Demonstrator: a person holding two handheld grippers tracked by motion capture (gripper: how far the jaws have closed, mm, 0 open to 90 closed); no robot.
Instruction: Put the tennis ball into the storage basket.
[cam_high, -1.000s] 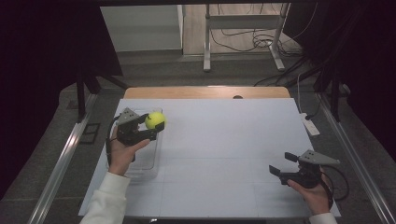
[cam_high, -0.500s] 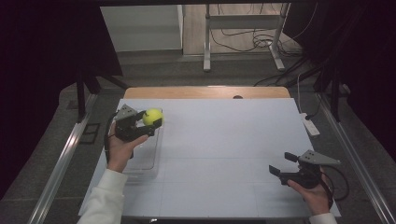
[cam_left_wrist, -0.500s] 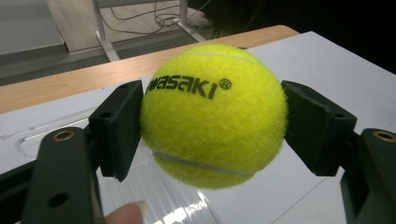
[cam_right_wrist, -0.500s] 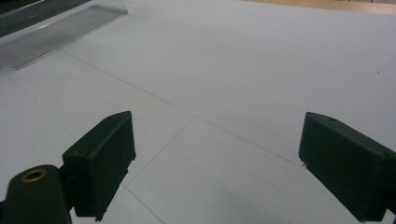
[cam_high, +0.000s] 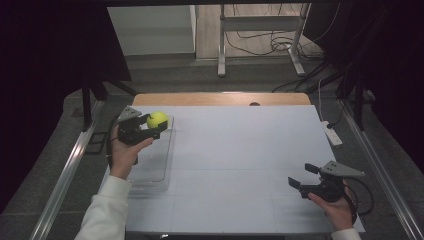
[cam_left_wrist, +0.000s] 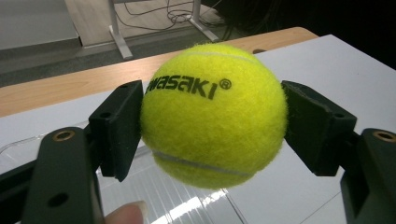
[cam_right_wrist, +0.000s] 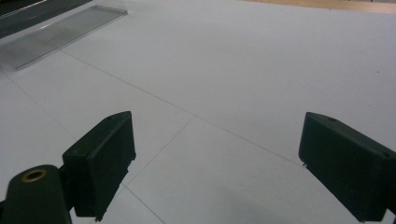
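Note:
A yellow tennis ball (cam_high: 158, 120) (cam_left_wrist: 213, 114) with black lettering sits clamped between the jaws of my left gripper (cam_high: 152, 125) (cam_left_wrist: 212, 126), held in the air over the far end of a clear plastic tray (cam_high: 152, 160) at the table's left. My right gripper (cam_high: 303, 176) (cam_right_wrist: 219, 163) hovers low near the front right corner of the white table (cam_high: 240, 145), jaws spread wide with nothing between them.
The clear tray (cam_right_wrist: 60, 30) lies flat along the left side of the table; its ribbed floor (cam_left_wrist: 187, 196) shows below the ball. A wooden strip (cam_high: 220, 98) runs along the far edge. A white power strip (cam_high: 331, 134) lies off the right edge.
My left gripper has carried the ball slightly away from the person and to the left, still above the tray. The right gripper has stayed put.

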